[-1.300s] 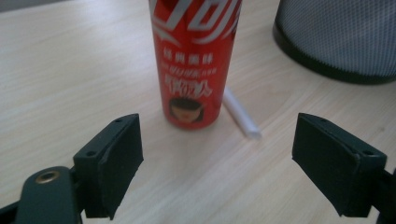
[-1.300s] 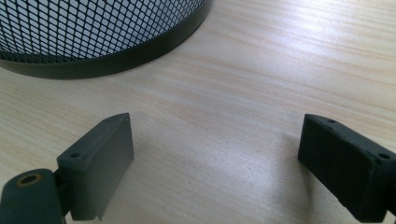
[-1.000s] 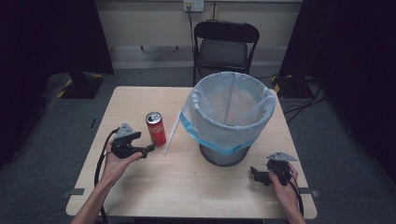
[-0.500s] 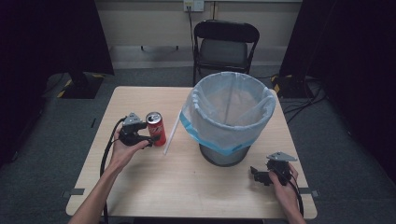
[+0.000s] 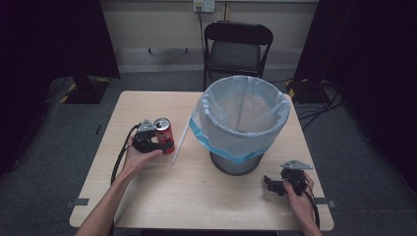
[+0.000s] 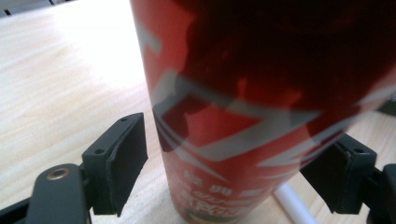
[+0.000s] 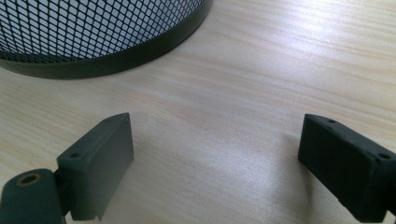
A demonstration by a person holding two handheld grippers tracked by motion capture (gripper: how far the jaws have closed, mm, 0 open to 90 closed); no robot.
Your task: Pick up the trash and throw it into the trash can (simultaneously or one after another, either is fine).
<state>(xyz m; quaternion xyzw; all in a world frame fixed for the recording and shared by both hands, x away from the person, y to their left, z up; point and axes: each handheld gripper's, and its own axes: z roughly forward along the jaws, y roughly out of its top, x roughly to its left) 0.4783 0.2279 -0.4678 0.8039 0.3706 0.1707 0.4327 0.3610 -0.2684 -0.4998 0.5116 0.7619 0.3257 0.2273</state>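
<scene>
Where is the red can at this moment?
In the high view the red can stands upright on the table's left side, between the open left gripper's jaws, beside a white straw.

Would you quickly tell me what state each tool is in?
Left tool: open, closing around the can, pads not touching.
Right tool: open, empty.

- This looks like a recording studio or lab set up for filming, not a home.
- Black curtains (image 5: 59, 39) hang on both sides, well beyond the left hand-held gripper (image 5: 156, 142) and the right hand-held gripper (image 5: 276, 184).
- The floor is plain grey carpet (image 5: 64, 147), with yellow-and-black hazard tape (image 5: 69, 94) on a stand base.
- Far ahead, a black folding chair (image 5: 237, 49) stands against a bare wall with a wall socket (image 5: 203, 6).
- A lone pale wooden tabletop (image 5: 206, 196) stands in the middle; cables (image 5: 324, 105) trail across the floor.
</scene>
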